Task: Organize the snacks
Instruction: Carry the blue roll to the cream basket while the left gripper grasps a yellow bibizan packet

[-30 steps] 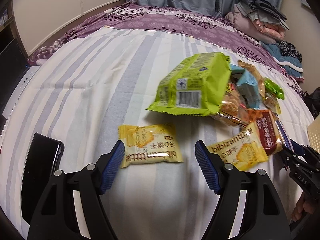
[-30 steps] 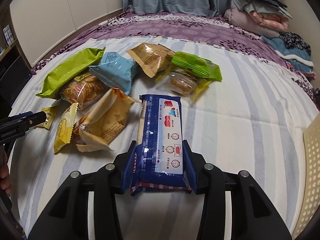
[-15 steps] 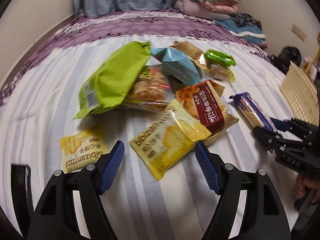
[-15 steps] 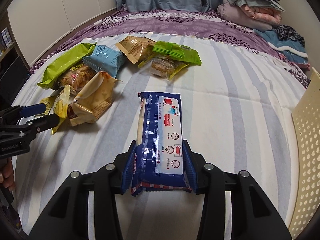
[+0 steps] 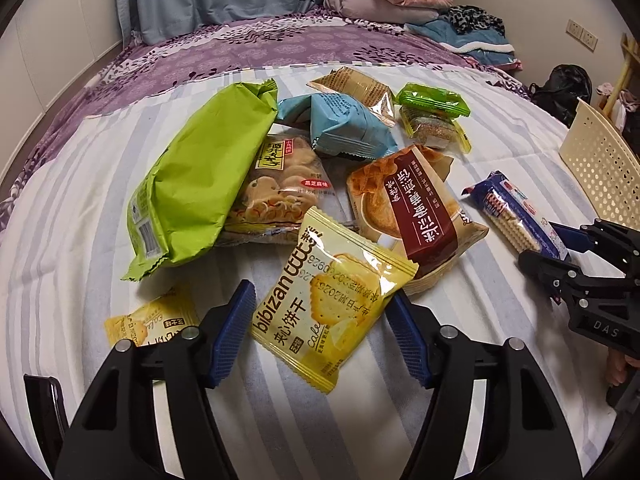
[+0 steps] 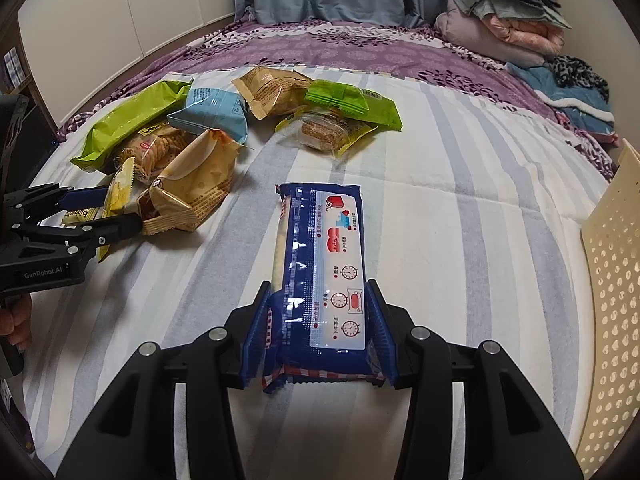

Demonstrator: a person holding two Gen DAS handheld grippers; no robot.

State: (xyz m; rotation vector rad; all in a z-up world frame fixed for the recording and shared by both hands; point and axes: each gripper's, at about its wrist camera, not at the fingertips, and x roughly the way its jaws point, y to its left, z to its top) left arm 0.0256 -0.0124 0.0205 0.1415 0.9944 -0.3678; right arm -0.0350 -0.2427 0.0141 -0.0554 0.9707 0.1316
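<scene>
Left gripper [image 5: 320,330] spread around yellow bibizan biscuit packet [image 5: 328,300], snack pile [image 5: 280,168] beyond, right gripper [image 5: 560,246] seemingly clamping blue cracker pack [image 5: 510,212]

Warm indoor light, sharp in the middle, heavy fisheye at the edges

Both views are evenly lit from overhead, with a yellowish tint and only soft shadows under the snack packs ahead of the claws. Glare streaks the yellow bibizan pack [image 5: 330,300] between the left gripper [image 5: 320,336] fingers, and also the clear window of the blue cracker pack [image 6: 324,276] in the right gripper [image 6: 318,336]. Corners go black with vignetting, the striped bedsheet [image 6: 460,208] bulges, and nothing's really motion-blurred.
</scene>
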